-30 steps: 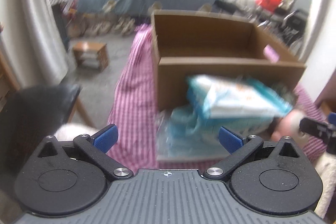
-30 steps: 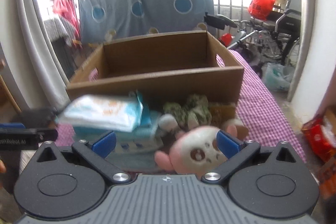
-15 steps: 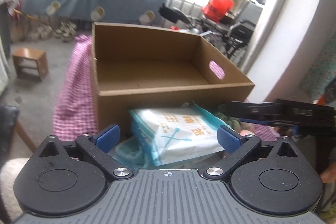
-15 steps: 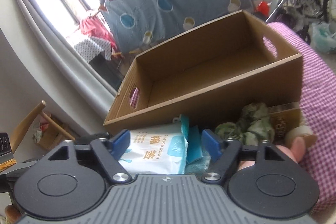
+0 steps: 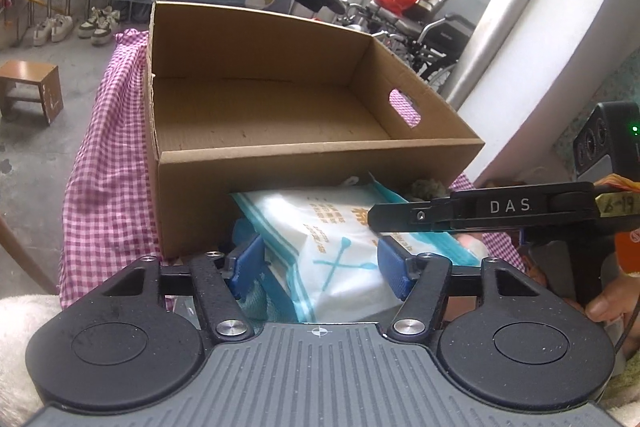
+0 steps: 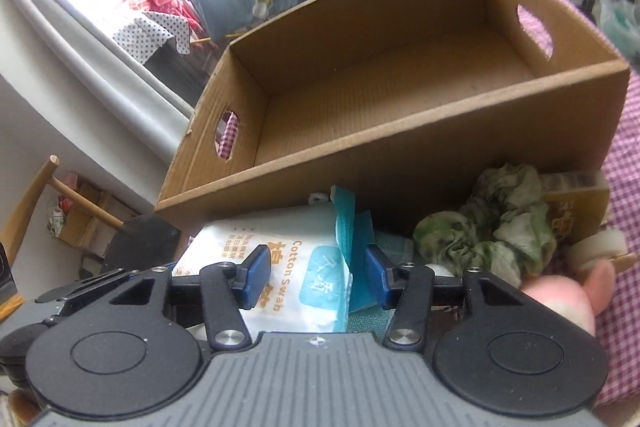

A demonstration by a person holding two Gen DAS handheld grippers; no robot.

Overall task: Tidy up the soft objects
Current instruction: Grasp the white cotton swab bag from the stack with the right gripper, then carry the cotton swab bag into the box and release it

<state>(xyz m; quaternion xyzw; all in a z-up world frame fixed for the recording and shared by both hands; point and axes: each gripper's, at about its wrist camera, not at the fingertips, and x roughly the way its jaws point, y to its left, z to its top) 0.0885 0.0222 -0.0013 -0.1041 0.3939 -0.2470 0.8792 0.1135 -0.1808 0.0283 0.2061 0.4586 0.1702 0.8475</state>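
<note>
Both grippers brought to the same white cotton swab pack (image 5: 340, 247), low in the centre of each wrist view, probably because a limp pack carries flatter from two ends than from one

Left gripper (image 5: 320, 263) at the bottom centre of its view: jaws about half open and just been closing, blue pads either side of the pack's near end; whether the pads already press, cannot tell. Right gripper (image 6: 316, 277) bottom centre of its own view: jaws likewise near half open and just been closing, astride the pack's printed end and teal edge; contact not clear either. Seen also from the left view as a black bar (image 5: 480, 211) crossing the right-centre of the frame above the pack

Pack lying on a teal pile just in front of the cardboard box (image 5: 320, 163), which fills the middle of both views and stands empty on the pink checked cloth (image 5: 108, 187); likely set there as the place for the soft things. Green scrunched fabric (image 6: 492, 231) and a pink plush toy (image 6: 560, 295) at the right of the right view, beside the pack, not yet handled

Compared with a second ago: jaws then wide open and further back from the pack, the plush toy between the right fingers; now both views nearer and the pack sharp and larger in frame
</note>
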